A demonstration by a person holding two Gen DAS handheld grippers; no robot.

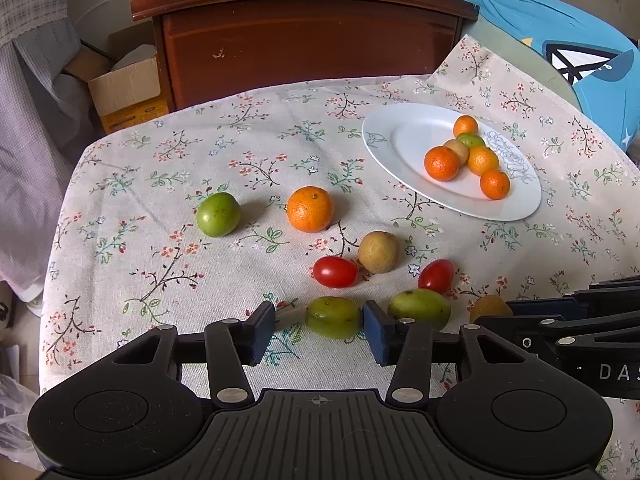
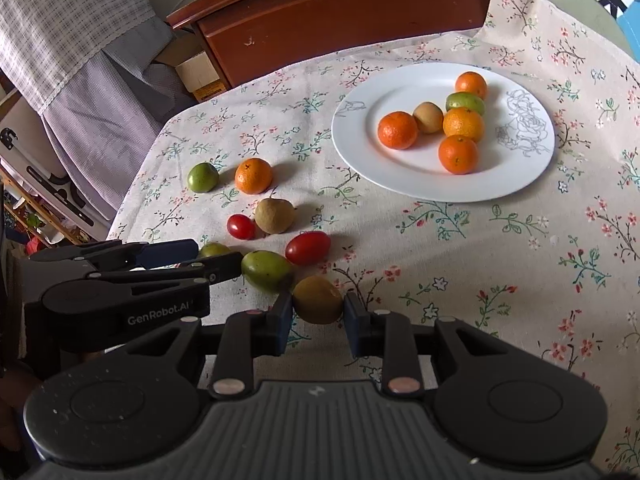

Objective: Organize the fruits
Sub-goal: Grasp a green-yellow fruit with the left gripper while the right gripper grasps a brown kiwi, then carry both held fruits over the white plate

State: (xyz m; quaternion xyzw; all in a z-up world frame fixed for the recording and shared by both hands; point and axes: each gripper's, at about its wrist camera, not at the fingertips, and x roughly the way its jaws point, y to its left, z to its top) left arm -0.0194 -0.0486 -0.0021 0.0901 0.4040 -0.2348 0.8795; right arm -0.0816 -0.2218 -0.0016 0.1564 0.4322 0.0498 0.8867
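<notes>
Blue-padded, the right hand-held gripper (image 2: 317, 314) clasps a round, matte brown fruit (image 2: 317, 299) at lower centre; the left hand-held gripper (image 1: 319, 324) gapes around a smooth green fruit (image 1: 333, 317). Upper right, a glossy white plate (image 2: 360, 136) holds six fruits on the floral-clothed bench (image 2: 500, 280).

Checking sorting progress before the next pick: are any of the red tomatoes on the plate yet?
No. The white plate holds only orange, green and brown fruit; both red tomatoes lie on the tablecloth.

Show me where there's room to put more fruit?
The plate has bare room on its near and left side, beside the oranges. The cloth right of the tomato is bare too. It's crowded around the green fruit.
</notes>
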